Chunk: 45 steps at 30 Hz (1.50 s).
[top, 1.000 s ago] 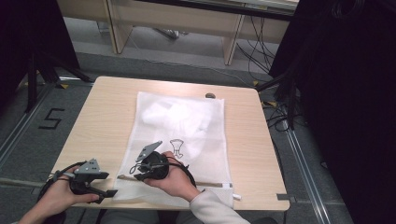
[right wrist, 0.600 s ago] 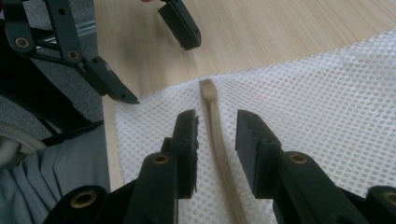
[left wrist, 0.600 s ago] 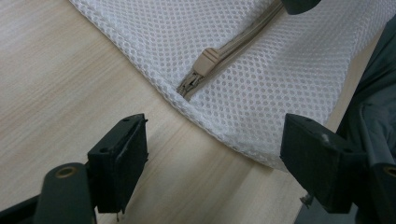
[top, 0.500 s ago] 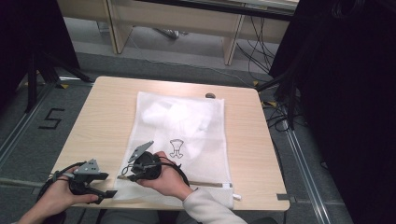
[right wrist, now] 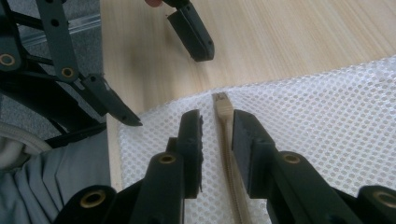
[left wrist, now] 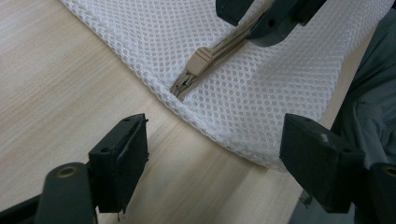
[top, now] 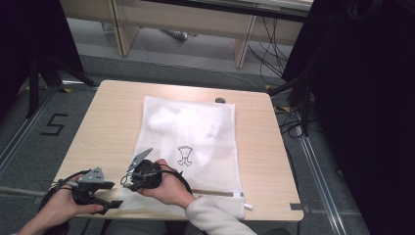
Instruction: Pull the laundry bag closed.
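A white mesh bag (top: 188, 134) lies flat on the wooden table (top: 107, 122), with white cloth inside and a small printed mark on top. Its beige zipper (top: 215, 192) runs along the near edge. My right gripper (top: 129, 182) is at the bag's near-left corner. In the right gripper view its jaws (right wrist: 217, 116) have just been closing and stand narrowly apart astride the zipper, the beige pull tab (right wrist: 222, 103) just beyond their tips, pads not pressing. My left gripper (top: 110, 195) waits wide open (left wrist: 219, 163) just left of that corner, facing the pull tab (left wrist: 201, 59).
A small dark object (top: 220, 100) sits at the table's far edge. The near table edge lies close under both hands. Cables (top: 293, 117) run on the floor at the right, and a "5" mark (top: 54, 125) is on the floor at the left.
My right hand has slid left along the bag's near edge to its left corner. The left hand has stayed put.
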Each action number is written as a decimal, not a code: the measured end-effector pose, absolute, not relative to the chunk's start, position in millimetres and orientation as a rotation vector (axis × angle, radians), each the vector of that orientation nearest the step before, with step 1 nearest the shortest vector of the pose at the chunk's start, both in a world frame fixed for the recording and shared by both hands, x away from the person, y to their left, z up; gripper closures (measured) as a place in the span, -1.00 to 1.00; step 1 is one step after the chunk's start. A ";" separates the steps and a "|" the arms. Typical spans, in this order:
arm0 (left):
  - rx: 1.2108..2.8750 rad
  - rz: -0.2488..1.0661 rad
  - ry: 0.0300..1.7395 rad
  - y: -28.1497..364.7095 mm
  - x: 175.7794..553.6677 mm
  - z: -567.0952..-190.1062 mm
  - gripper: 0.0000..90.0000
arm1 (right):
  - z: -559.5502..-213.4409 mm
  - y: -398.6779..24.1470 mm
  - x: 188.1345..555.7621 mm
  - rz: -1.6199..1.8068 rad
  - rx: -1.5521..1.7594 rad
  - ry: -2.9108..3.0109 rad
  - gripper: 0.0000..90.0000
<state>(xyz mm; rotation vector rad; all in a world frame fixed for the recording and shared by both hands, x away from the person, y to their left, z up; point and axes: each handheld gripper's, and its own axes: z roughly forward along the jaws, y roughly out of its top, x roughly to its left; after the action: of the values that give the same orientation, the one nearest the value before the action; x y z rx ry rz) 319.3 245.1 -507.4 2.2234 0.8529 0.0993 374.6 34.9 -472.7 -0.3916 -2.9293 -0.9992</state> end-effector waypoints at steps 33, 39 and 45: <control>2.212 0.085 0.859 242.6 319.5 -508.2 -0.49 | -489.3 60.0 387.7 -0.898 -0.445 -2.904 0.81; 2.204 0.073 0.865 240.1 321.7 -508.5 -0.43 | -481.5 57.6 387.0 -0.906 -0.431 -2.899 0.82; 2.181 0.039 0.895 235.6 328.9 -509.7 -0.32 | -470.9 54.1 387.9 -0.908 -0.409 -2.918 0.82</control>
<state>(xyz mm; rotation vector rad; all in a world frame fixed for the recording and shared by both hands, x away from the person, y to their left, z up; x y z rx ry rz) 328.9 235.6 -509.7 2.1814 0.8947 0.0393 387.9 54.1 -470.9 -0.4094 -2.9176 -0.9078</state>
